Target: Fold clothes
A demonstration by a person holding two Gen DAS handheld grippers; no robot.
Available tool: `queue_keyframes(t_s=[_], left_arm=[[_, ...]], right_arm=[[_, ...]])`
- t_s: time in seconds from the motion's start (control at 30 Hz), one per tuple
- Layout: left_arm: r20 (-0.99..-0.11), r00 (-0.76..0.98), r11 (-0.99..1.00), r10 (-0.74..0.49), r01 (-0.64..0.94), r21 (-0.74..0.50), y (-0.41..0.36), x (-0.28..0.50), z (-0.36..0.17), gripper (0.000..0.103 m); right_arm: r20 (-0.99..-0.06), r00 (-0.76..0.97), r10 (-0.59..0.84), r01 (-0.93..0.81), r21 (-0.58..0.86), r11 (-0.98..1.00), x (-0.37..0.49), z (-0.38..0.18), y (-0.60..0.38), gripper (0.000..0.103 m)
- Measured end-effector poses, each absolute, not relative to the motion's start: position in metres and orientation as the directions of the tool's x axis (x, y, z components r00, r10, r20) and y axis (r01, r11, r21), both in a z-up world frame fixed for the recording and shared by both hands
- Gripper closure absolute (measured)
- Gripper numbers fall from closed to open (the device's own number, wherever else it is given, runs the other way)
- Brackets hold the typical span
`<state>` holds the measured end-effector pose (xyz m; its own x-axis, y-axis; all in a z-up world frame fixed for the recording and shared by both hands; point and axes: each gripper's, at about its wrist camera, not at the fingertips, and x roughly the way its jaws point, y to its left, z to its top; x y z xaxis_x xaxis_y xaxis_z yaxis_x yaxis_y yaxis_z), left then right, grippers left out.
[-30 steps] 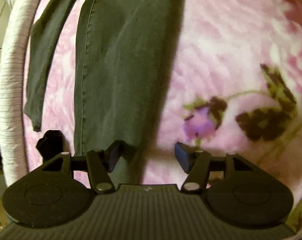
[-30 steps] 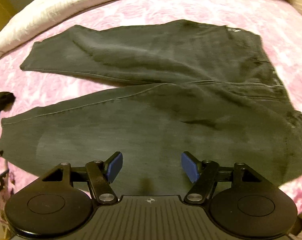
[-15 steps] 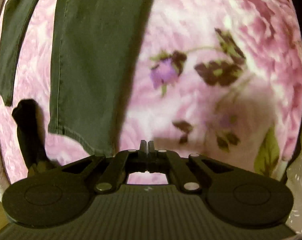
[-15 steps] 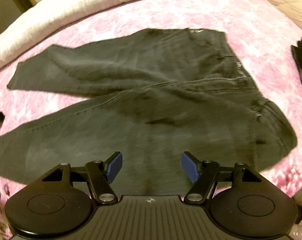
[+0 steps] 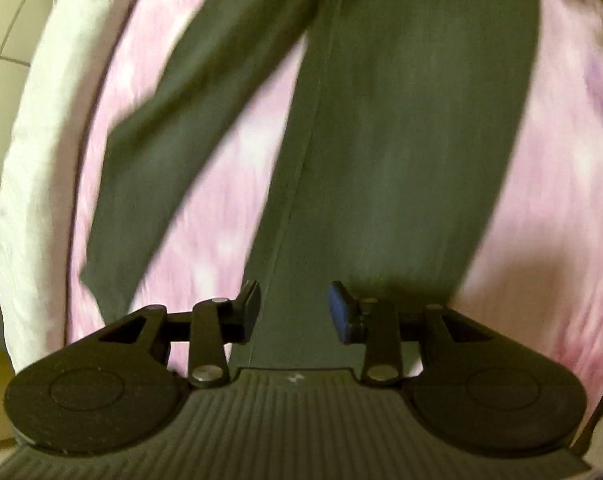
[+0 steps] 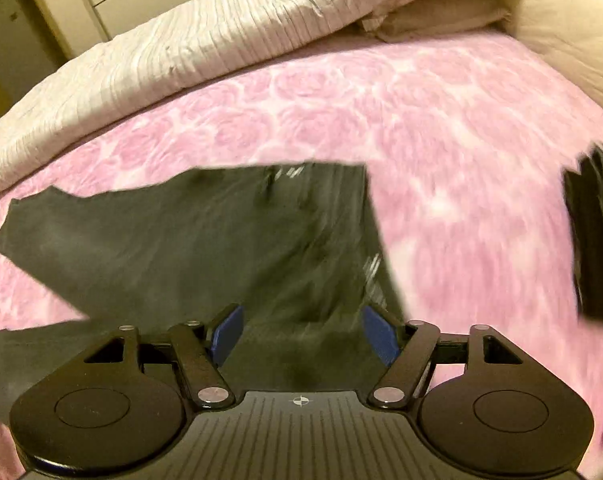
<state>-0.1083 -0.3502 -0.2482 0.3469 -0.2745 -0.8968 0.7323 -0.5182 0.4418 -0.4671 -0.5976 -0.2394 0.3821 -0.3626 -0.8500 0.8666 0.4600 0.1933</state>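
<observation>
Dark grey trousers [image 5: 401,140] lie flat on a pink rose-print blanket [image 5: 561,200], the two legs spread apart in the left wrist view. My left gripper [image 5: 295,306] hovers over the hem end of the wider leg, its jaws partly apart and opening, with nothing pinched between the pads. In the right wrist view the trousers [image 6: 181,240] show their waist end, and my right gripper [image 6: 303,330] hangs above it, jaws wide and still opening, empty. Both views are motion-blurred.
A white ribbed duvet [image 6: 181,44] is bunched along the far side of the bed, with a beige pillow [image 6: 441,12] behind it. Another dark garment [image 6: 593,240] lies at the right edge. Cupboard doors stand beyond the bed.
The left gripper shut over bare blanket, then swung back over the trouser leg and reopened. The right gripper slid toward the waist end and its jaws widened.
</observation>
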Motion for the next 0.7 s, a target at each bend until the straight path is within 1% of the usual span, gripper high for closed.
queue_keyframes(t_s=[0.13,0.23,0.3,0.4,0.43,0.47,0.5,0.57,0.6,0.7], left_arm=[[-0.901,0.265,-0.514,-0.344,0.75,0.417,-0.413,-0.198,-0.244,0.068],[-0.901,0.203,-0.513,-0.383,0.765,0.39,-0.457,-0.262,-0.248,0.065],[-0.899,0.166,-0.507,-0.406,0.778,0.372,-0.484,-0.296,-0.252,0.065],[-0.893,0.138,-0.488,-0.429,0.796,0.358,-0.518,-0.325,-0.259,0.064],[-0.893,0.131,-0.485,-0.43,0.801,0.351,-0.527,-0.328,-0.262,0.064],[-0.894,0.123,-0.482,-0.431,0.806,0.344,-0.536,-0.331,-0.265,0.064],[-0.894,0.116,-0.479,-0.432,0.811,0.336,-0.544,-0.333,-0.267,0.064],[-0.892,0.108,-0.479,-0.44,0.811,0.334,-0.56,-0.34,-0.269,0.064],[-0.887,0.102,-0.478,-0.449,0.812,0.336,-0.564,-0.341,-0.27,0.064],[-0.868,0.114,-0.454,-0.484,0.815,0.36,-0.592,-0.339,-0.279,0.064]], right_arm=[[-0.842,0.441,-0.309,0.835,0.259,0.486,-0.473,-0.283,-0.679,0.026],[-0.82,0.512,-0.257,0.804,0.352,0.479,-0.47,-0.315,-0.731,0.026],[-0.801,0.558,-0.215,0.779,0.417,0.469,-0.467,-0.335,-0.755,0.026],[-0.781,0.6,-0.174,0.754,0.479,0.449,-0.465,-0.356,-0.774,0.028],[-0.768,0.616,-0.173,0.744,0.496,0.447,-0.465,-0.359,-0.776,0.03],[-0.763,0.628,-0.152,0.732,0.514,0.446,-0.465,-0.361,-0.777,0.064],[-0.763,0.636,-0.119,0.723,0.534,0.438,-0.465,-0.364,-0.78,0.074],[-0.753,0.655,-0.055,0.695,0.573,0.433,-0.467,-0.363,-0.789,0.084],[-0.748,0.662,-0.052,0.678,0.567,0.467,-0.467,-0.354,-0.795,0.089],[-0.705,0.696,-0.135,0.643,0.529,0.554,-0.473,-0.309,-0.822,0.09]])
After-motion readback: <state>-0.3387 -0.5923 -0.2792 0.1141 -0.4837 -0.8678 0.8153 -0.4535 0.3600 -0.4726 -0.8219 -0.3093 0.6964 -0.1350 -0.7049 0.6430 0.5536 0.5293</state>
